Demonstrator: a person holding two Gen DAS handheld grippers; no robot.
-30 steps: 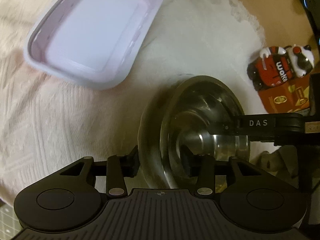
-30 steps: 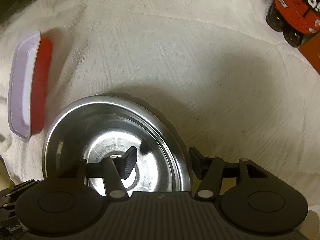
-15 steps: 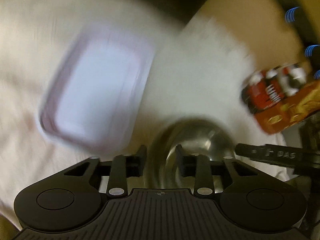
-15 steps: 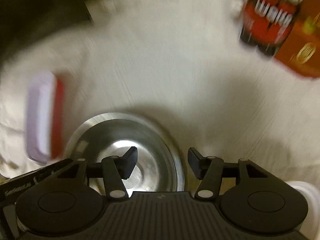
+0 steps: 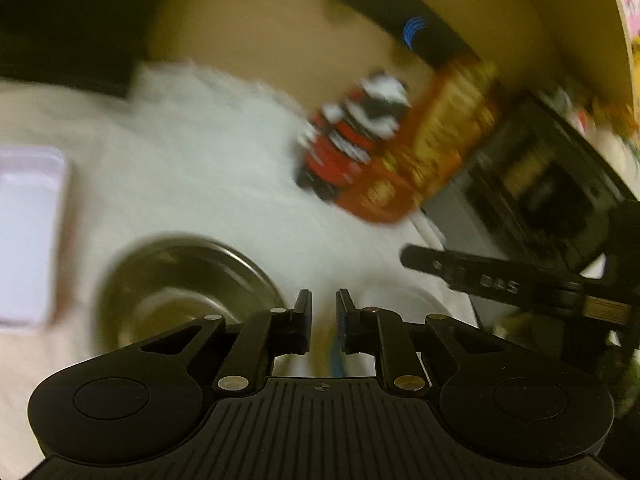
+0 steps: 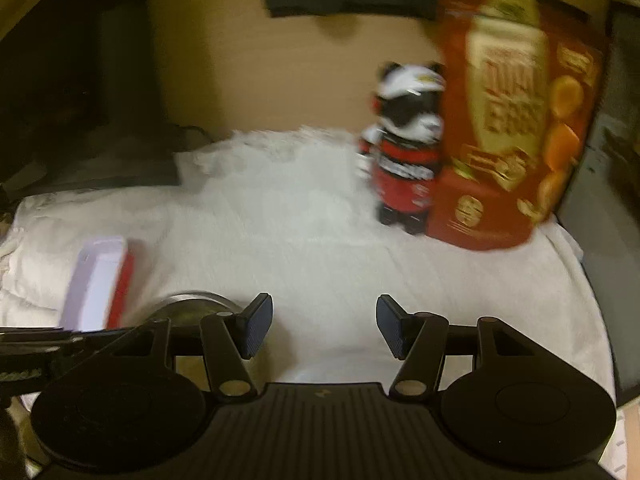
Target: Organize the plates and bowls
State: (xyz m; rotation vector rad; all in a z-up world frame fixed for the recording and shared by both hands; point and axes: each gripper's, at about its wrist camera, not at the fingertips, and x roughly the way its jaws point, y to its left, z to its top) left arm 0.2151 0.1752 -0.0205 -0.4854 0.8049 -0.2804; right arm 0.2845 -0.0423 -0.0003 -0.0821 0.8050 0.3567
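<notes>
Left wrist view: the left hand-held gripper [image 5: 323, 316] has its fingers drawn nearly together with only a narrow slot between them, and nothing is caught there. It sits raised above the white cloth [image 5: 224, 152] that covers the bench. The steel bowl [image 5: 180, 280] rests on that cloth to the lower left of the fingertips, mouth up. Being round it has no long axis to speak of; its opening faces the ceiling, which suits a bowl set down to stay. At the far left edge lies the lilac tray [image 5: 28, 236], its long side running away from the camera. To the right, the tip of the right hand-held gripper [image 5: 424, 258] reaches in from the side, clear of the bowl. The picture is smeared, so a pale round shape just past the left fingertips may be another dish, but that is hard to tell.

Right wrist view: the right hand-held gripper [image 6: 324, 328] has its fingers spread wide and holds nothing. Only the bowl's rim [image 6: 192, 300] shows, low and left, beside the left finger. The tray [image 6: 98, 280] lies left of it, with a red layer under the lilac, long axis pointing away. Well beyond stand a bear figure [image 6: 404, 152] and a red box [image 6: 516, 120], likely clutter outside the task.
</notes>
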